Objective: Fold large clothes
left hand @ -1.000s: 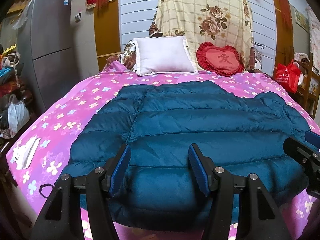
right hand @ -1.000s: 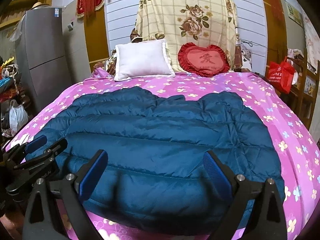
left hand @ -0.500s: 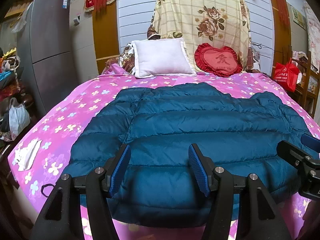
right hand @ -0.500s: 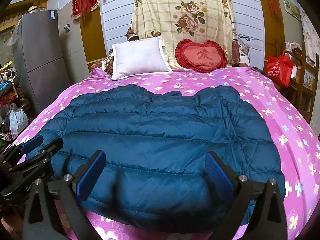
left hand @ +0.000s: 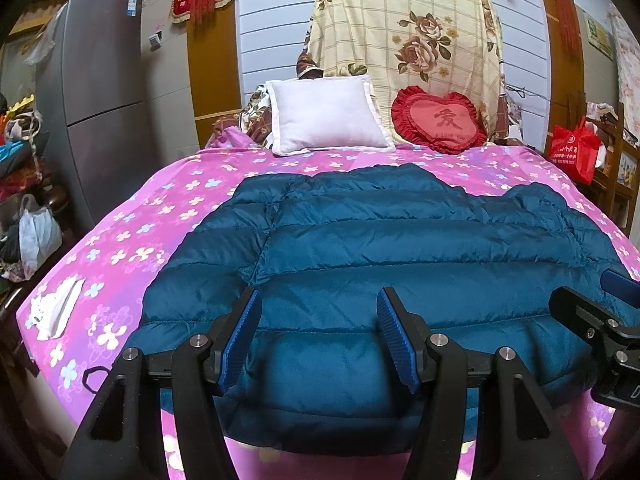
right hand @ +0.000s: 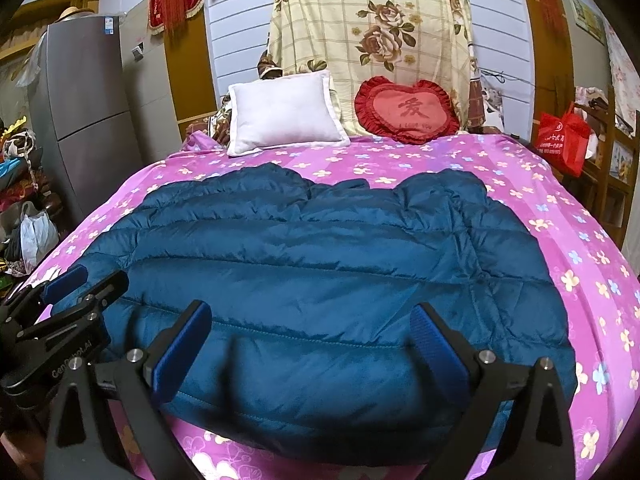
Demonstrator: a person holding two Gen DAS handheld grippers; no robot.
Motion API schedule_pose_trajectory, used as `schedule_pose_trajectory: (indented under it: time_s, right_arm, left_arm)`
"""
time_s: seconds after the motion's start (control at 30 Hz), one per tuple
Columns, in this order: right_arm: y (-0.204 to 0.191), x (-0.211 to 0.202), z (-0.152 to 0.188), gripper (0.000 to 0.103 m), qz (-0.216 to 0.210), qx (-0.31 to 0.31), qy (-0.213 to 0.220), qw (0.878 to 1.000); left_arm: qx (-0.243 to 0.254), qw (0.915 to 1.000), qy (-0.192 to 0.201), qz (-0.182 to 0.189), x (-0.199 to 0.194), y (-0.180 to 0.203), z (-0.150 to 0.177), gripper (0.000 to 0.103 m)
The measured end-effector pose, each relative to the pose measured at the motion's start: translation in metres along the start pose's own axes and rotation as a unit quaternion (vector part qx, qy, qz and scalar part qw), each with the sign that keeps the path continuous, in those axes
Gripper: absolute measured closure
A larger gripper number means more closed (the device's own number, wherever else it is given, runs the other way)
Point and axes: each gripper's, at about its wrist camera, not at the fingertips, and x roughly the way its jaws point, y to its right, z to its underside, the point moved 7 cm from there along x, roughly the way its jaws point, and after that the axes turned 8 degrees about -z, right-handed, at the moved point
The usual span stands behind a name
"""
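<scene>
A dark teal quilted down jacket [left hand: 400,248] [right hand: 312,264] lies spread flat across a bed with a pink flowered sheet [left hand: 132,240] [right hand: 572,240], its hem toward me. My left gripper [left hand: 318,336] hovers open above the hem on the jacket's left half, nothing between its blue pads. My right gripper [right hand: 310,344] hovers open and wider above the hem on the right half, also holding nothing. Each gripper shows at the edge of the other's view: the right one [left hand: 600,320] and the left one [right hand: 64,304].
A white pillow [left hand: 328,116] and a red heart cushion [left hand: 440,120] lean at the head of the bed under a floral cloth. A grey fridge [left hand: 96,92] and bags stand left; a red bag [left hand: 572,152] and wooden shelf stand right. White paper [left hand: 56,308] lies on the sheet's left corner.
Both views have tipped slightly, so the bed sits a little higher in frame. The jacket lies unchanged and both grippers stay open.
</scene>
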Motion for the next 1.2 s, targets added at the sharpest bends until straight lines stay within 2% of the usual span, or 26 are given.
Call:
schedule_pose_trajectory:
  time_s: [1.2]
  right_arm:
    - [-0.002,0.001,0.000,0.002,-0.003,0.004,0.002,1.000]
  left_arm:
    - [0.037,0.9992,0.015,-0.006,-0.007,0.019,0.002,0.063]
